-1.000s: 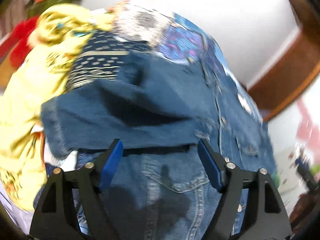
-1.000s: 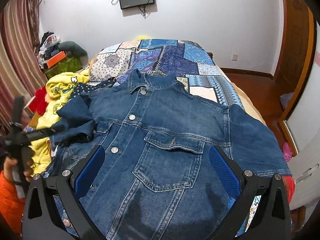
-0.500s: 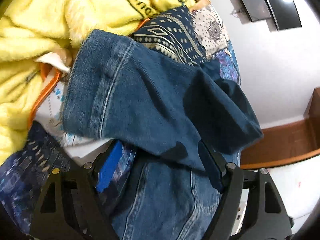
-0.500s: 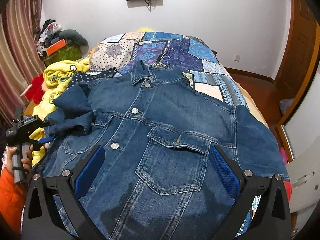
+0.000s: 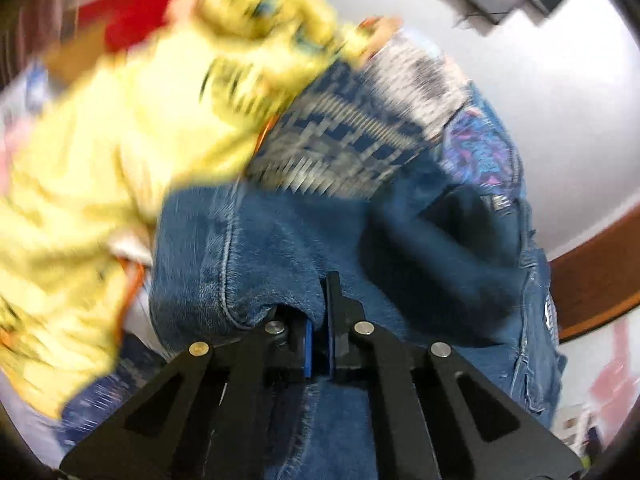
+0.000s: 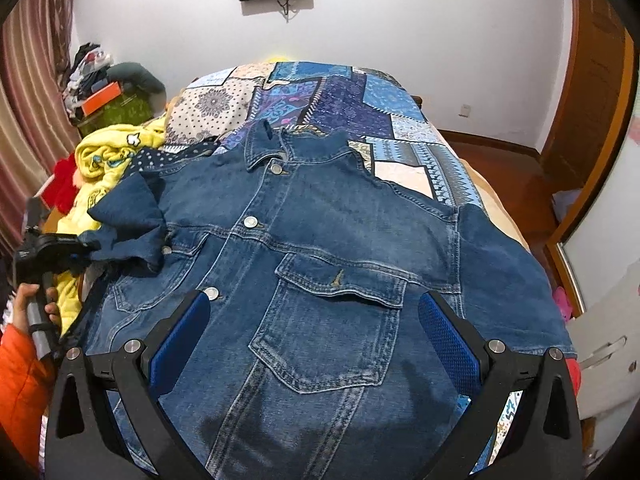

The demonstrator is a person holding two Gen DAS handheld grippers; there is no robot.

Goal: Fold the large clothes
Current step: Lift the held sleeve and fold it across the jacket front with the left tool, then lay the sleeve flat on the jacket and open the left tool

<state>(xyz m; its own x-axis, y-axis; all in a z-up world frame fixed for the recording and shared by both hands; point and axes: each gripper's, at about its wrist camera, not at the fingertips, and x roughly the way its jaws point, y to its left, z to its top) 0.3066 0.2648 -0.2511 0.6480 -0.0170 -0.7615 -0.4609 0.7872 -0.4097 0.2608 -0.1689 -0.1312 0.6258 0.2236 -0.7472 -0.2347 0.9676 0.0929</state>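
A patchwork-covered bed (image 6: 352, 92) bears a denim jacket (image 6: 320, 264) and yellow blanket (image 6: 108, 160).

jacket (image 6: 320, 248) flat on the bed (image 6: 404, 128), collar toward the far wall.
its sleeve (image 6: 128, 224) is folded onto the chest at the left, where the left gripper (image 5: 318, 344) meets its edge; a blanket (image 6: 100, 160) lies left of it; the right gripper (image 6: 314, 344) hangs over the near hem.

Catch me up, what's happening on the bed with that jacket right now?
A denim jacket lies buttoned, front up, on the patchwork bedspread. The left claw is shut on the sleeve cuff, which is doubled over the chest. The right claw hangs open above the hem, holding nothing.
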